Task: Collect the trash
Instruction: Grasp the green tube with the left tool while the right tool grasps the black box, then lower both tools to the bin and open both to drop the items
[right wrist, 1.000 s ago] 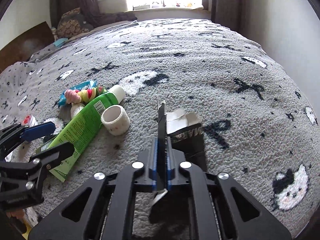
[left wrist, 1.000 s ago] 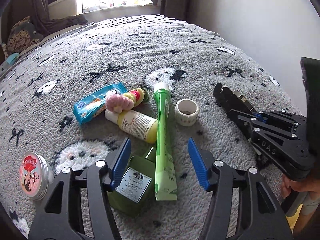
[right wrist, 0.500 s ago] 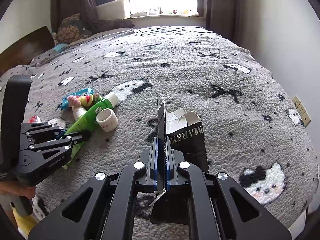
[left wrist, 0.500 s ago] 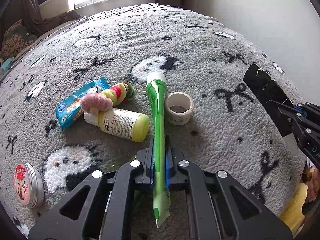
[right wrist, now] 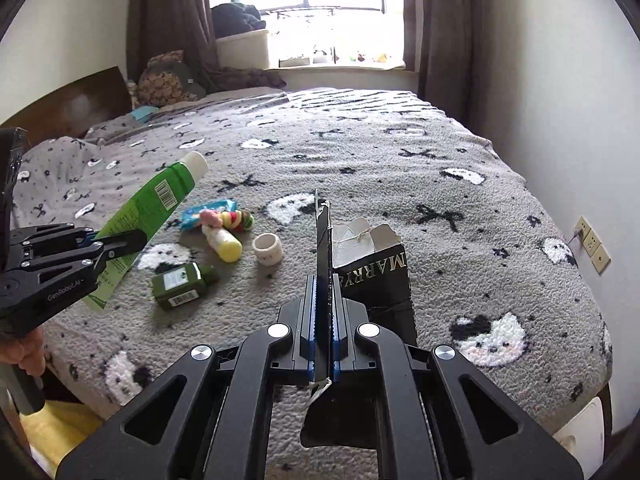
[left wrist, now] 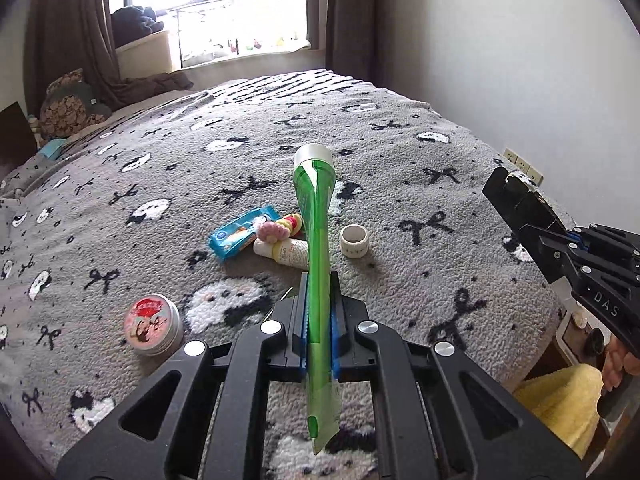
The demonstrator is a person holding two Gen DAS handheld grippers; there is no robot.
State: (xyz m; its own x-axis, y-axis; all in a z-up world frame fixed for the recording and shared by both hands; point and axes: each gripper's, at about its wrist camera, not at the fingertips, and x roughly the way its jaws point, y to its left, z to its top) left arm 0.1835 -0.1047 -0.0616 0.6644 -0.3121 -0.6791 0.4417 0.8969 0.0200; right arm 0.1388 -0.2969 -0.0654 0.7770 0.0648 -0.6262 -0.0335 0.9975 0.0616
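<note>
Both tools have risen off the bed [left wrist: 400, 168]: my left tool [left wrist: 319, 320] clenches the green tube [left wrist: 316, 240], cap pointing far, while my right tool [right wrist: 324, 320] grips the black carton [right wrist: 376, 276] alongside.

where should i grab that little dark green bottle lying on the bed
The green bottle lies flat on the blanket, label up, cap pointing right in the right wrist view. Come from above with a hand-held gripper and close across its two long sides at mid-body: they look flat and parallel, and both are clear of the yellow-capped bottle and the tape roll. Both grippers hold things already.
</note>
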